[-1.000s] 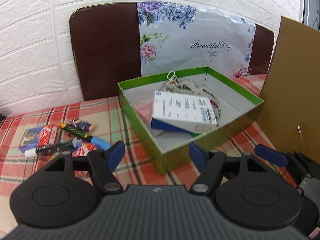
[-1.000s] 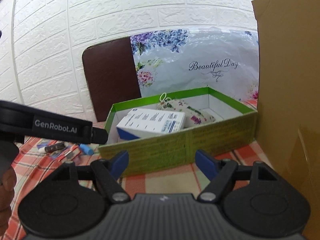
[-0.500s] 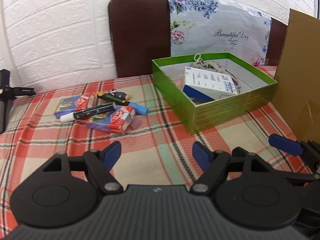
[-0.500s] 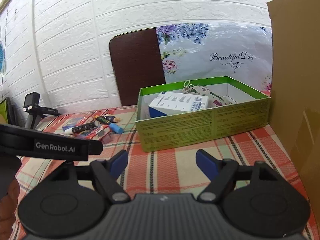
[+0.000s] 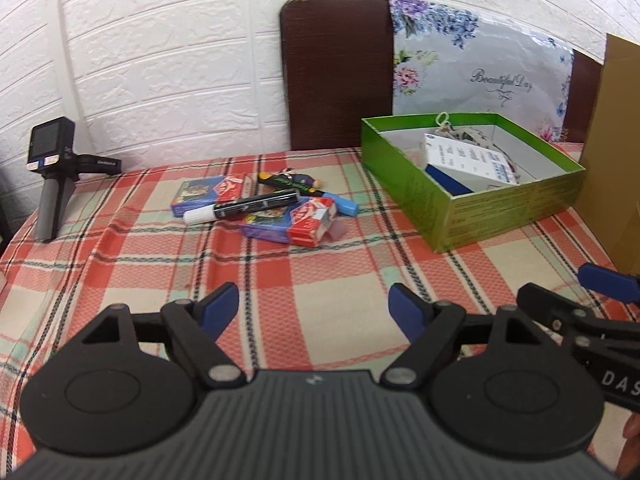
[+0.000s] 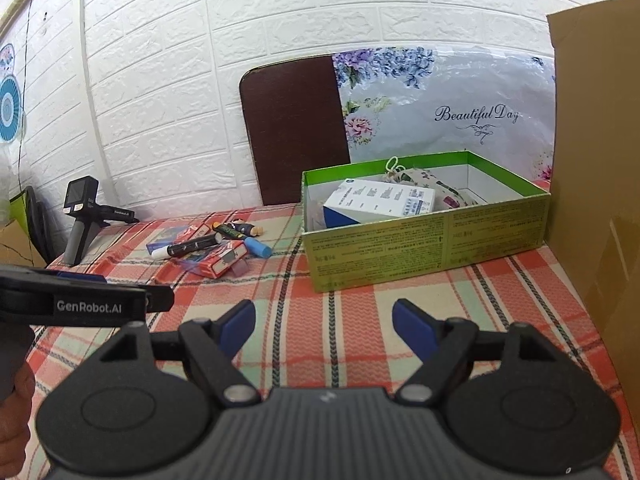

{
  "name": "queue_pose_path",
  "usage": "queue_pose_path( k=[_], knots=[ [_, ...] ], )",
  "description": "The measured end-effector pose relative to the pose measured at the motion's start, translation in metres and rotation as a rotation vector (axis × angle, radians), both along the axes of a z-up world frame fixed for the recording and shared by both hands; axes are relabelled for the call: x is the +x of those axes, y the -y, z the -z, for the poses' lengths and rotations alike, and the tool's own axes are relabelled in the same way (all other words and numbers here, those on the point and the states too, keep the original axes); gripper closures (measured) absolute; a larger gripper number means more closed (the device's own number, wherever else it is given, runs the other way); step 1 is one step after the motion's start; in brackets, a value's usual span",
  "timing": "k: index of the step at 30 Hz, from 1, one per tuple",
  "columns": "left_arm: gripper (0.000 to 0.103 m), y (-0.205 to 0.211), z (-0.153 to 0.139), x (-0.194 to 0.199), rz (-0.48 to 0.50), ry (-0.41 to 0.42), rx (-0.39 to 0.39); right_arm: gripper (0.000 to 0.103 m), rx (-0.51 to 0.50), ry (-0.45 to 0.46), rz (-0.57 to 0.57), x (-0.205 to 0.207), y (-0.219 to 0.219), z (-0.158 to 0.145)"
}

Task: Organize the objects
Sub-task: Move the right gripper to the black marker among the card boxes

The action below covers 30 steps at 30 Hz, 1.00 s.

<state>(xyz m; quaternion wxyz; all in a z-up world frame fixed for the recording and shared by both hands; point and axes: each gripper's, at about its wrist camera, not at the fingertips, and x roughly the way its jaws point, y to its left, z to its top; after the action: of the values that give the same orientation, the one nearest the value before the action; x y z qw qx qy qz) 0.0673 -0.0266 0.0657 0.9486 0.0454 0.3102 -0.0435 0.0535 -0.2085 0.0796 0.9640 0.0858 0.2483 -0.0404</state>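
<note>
On the far left a small camera on a stand (image 5: 54, 184) is at the table edge. Next comes the loose pile: two card packs (image 5: 290, 222), a black marker (image 5: 244, 208) lying across them and a blue-tipped pen (image 5: 344, 204) behind. Our left gripper (image 5: 312, 308) hovers low over the plaid cloth (image 5: 320, 264), fingers spread, holding nothing. To the right, the green box (image 5: 500, 212) already contains a white carton (image 5: 468, 158) and a floral pouch. Our right gripper (image 6: 324, 324) is also spread and empty. We think the marker may roll off when we take a pack, because it only rests on top.
</note>
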Motion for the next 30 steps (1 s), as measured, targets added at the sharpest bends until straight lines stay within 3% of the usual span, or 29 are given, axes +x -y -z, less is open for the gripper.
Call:
queue_pose_path(
  k=[3,12,20,25,28,30],
  knots=[
    [0.011,-0.011,0.003,0.001,-0.039,0.002,0.013,0.023,-0.015,-0.006,-0.019,0.002,-0.009,0.000],
    [0.010,-0.053,0.015,0.007,-0.128,-0.001,0.009,0.022,-0.069,-0.038,-0.093,0.013,-0.041,0.001],
    [0.009,-0.113,0.040,0.017,-0.259,0.007,0.015,0.022,-0.137,-0.069,-0.200,0.037,-0.080,0.004],
    [0.009,-0.148,0.063,0.019,-0.332,0.028,0.021,0.023,-0.173,-0.078,-0.251,0.068,-0.098,0.004],
    [0.006,-0.162,0.069,0.016,-0.337,0.057,-0.063,0.027,-0.225,-0.051,-0.285,0.099,-0.109,-0.002],
    [0.005,-0.161,0.070,0.017,-0.331,0.064,-0.066,0.031,-0.255,-0.041,-0.306,0.125,-0.115,-0.006]
  ],
)
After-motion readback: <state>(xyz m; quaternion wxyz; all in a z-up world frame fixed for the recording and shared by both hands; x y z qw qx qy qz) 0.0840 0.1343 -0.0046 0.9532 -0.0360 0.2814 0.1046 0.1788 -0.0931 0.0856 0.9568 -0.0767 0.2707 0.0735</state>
